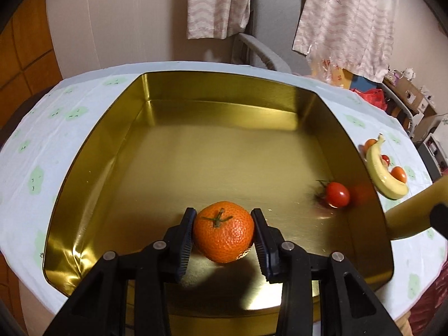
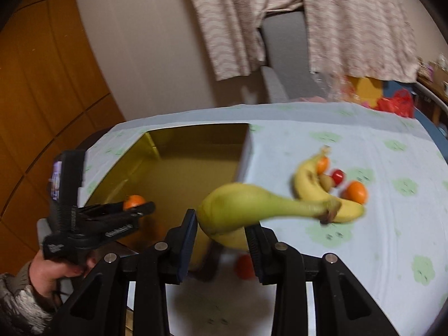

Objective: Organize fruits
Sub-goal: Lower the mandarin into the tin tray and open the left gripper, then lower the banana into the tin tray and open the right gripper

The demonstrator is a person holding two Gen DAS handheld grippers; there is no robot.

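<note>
Over the tin – left gripper: the black two-finger left gripper (image 1: 224, 233) is clamped on a round orange mandarin with a green stem (image 1: 223, 231), both ribbed pads pressed to its sides, low above the tin floor.
Beside the desk edge – right gripper: the black two-finger right gripper (image 2: 222, 233) is clamped on the thick end of a greenish-yellow banana (image 2: 246, 210), whose stalk sticks out to the right; the picture is blurred.
Tin: a wide, shallow, gold-coloured metal tin (image 1: 212, 103) sits on the desk, open at the top.
Inside the tin: a small red cherry tomato with a green stalk (image 1: 337, 194) lies near the right wall, well apart from the mandarin.
Desk: a desk under a pale blue cloth printed with green clouds (image 1: 56, 128) carries the tin.
Fruit pile: right of the tin, on the cloth, lie a ripe yellow banana (image 2: 308, 187), two small orange fruits (image 2: 355, 191), a red cherry tomato (image 2: 338, 176) and a small brownish fruit (image 2: 326, 181), close together.
Person: a hand (image 2: 53, 271) in a mottled grey sleeve (image 2: 16, 305) holds the left gripper's handle.
Background: pale pink striped garments (image 1: 218, 2) hang over a grey chair (image 1: 268, 28).
</note>
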